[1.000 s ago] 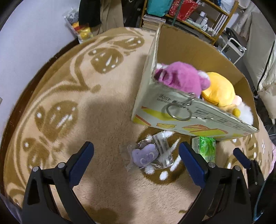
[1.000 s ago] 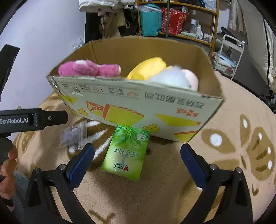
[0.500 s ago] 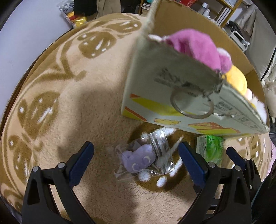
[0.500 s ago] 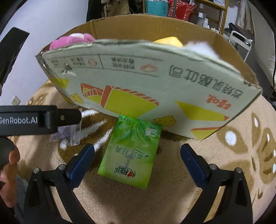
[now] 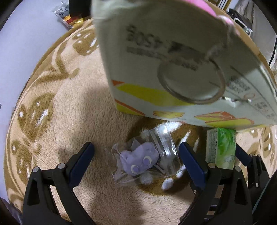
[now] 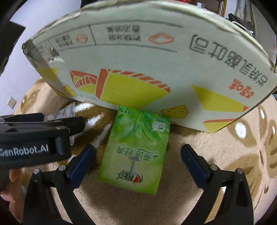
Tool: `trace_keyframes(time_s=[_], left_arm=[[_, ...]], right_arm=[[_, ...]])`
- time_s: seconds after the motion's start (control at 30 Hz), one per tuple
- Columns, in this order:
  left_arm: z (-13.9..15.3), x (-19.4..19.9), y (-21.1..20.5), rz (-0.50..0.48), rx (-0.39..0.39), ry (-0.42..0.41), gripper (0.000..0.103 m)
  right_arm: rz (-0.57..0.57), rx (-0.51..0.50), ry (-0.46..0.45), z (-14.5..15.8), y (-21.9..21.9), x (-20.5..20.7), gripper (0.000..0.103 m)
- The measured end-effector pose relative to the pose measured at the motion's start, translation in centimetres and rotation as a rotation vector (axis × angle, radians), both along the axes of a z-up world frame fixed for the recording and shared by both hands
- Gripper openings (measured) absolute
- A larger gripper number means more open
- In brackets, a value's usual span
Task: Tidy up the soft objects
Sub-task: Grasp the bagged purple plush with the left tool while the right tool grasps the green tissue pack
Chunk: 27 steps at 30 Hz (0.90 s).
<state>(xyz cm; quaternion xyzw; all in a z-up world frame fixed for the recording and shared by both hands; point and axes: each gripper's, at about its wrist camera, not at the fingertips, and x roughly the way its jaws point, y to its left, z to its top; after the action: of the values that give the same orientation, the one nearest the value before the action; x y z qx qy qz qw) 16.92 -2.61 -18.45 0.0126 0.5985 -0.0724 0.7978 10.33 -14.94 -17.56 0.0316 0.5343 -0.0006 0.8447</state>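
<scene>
Purple plush (image 5: 138,160) in its clear bag lies on the rug (image 5: 69,121) between the spread jaws of the left gripper (image 5: 136,155); green tissue pack (image 6: 136,152) lies against the cardboard box (image 6: 155,69), between the right gripper's (image 6: 138,159) spread jaws. A pink plush (image 5: 207,7) shows at the box rim. Judgement: partly sorted; both floor items remain.

Beige plush rug (image 5: 72,110) with brown motifs — pale wall (image 5: 26,34) behind.
</scene>
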Motion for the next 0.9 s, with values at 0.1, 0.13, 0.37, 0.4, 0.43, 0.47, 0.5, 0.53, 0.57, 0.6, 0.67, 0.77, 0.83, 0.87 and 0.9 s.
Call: trace_keyframes(time_s=[0.1, 0.13, 0.37, 0.4, 0.43, 0.47, 0.5, 0.53, 0.57, 0.6, 0.67, 0.77, 0.83, 0.87, 0.9], left_arm=[[-0.1, 0.0, -0.5, -0.008, 0.015, 0.008, 0.097], [-0.4, -0.4, -0.4, -0.01, 0.02, 0.01, 0.096], [-0.8, -0.9, -0.8, -0.002, 0.037, 0.009, 0.086], [-0.7, -1.0, -0.8, 0.001, 0.034, 0.011, 0.086], [-0.7, -1.0, -0.5, 0.003, 0.029, 0.012, 0.084], [-0.6, -1.0, -0.5, 0.005, 0.027, 0.011, 0.082], [-0.6, -1.1, -0.3, 0.006, 0.025, 0.01, 0.081], [-0.5, -1.1, -0.3, 0.007, 0.021, 0.01, 0.079], [-0.3, -1.2, 0.0, 0.005, 0.017, 0.01, 0.077], [-0.2, -1.3, 0.0, 0.003, 0.013, 0.009, 0.076], [0.0, -1.6, 0.1, -0.001, 0.01, 0.002, 0.073], [0.4, -2.1, 0.0, -0.014, 0.014, -0.015, 0.069], [0.8, -2.5, 0.1, -0.022, 0.014, -0.028, 0.064], [0.9, -2.7, -0.1, -0.024, 0.016, -0.033, 0.063], [0.9, -3.1, -0.6, -0.027, 0.019, -0.036, 0.062]], right_arm=[[-0.005, -0.036, -0.007, -0.4, 0.5, 0.0, 0.103], [-0.003, -0.044, -0.006, -0.5, 1.1, 0.5, 0.103], [0.026, -0.055, -0.012, -1.0, 2.7, 0.4, 0.103], [0.027, -0.058, -0.014, -0.8, 2.6, 0.0, 0.103], [0.027, -0.057, -0.015, -0.8, 2.7, -0.2, 0.103], [0.029, -0.059, -0.019, -0.8, 2.8, -0.2, 0.103], [0.029, -0.06, -0.021, -0.8, 2.8, -0.3, 0.1], [0.029, -0.057, -0.023, -0.7, 2.9, -0.3, 0.096], [0.028, -0.055, -0.028, -0.6, 2.9, -0.4, 0.093], [0.024, -0.054, -0.033, -0.7, 2.0, -0.8, 0.086], [0.018, -0.05, -0.036, -0.3, 1.5, -1.1, 0.078], [0.013, -0.042, -0.042, 0.0, 1.3, -1.5, 0.065], [0.014, -0.036, -0.042, 0.1, 1.2, -1.6, 0.063], [0.016, -0.035, -0.043, 0.2, 1.3, -1.8, 0.063], [0.017, -0.034, -0.044, 0.3, 1.3, -1.9, 0.063]])
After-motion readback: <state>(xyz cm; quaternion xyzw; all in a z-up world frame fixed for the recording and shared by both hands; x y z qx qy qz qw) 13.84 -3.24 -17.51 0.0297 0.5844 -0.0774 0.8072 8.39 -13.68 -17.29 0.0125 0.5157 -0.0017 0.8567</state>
